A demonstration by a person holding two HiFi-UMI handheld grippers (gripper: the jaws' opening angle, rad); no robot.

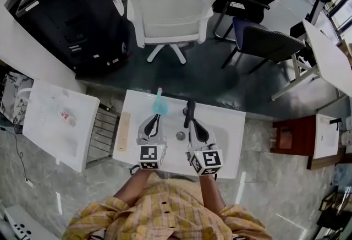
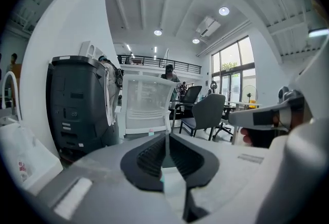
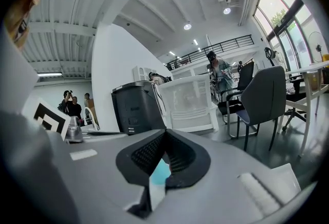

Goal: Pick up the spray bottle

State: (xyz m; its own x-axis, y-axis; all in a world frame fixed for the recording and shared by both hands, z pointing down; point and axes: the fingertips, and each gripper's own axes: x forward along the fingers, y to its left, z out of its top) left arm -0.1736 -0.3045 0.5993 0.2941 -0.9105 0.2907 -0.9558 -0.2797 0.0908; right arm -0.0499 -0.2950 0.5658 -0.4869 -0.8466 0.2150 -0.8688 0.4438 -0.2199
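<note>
The spray bottle (image 1: 159, 103), teal with a pink top, stands near the far edge of the small white table (image 1: 231, 129). My left gripper (image 1: 155, 118) lies just short of it with its jaws shut and nothing between them. In the left gripper view the jaws of this gripper (image 2: 165, 138) meet, and only the bottle's pink top (image 2: 149, 133) peeks over them. My right gripper (image 1: 190, 107) is to the right of the bottle, apart from it. Its jaws look shut and empty, which the right gripper view also shows for this gripper (image 3: 164, 135).
A small round metal thing (image 1: 180, 135) sits on the table between the grippers, and a pale wooden strip (image 1: 124, 131) lies along its left edge. Beyond the table are a white chair (image 1: 170, 13), a black machine (image 1: 66, 13) and dark chairs (image 1: 264, 41). A white side table (image 1: 60, 123) is at the left.
</note>
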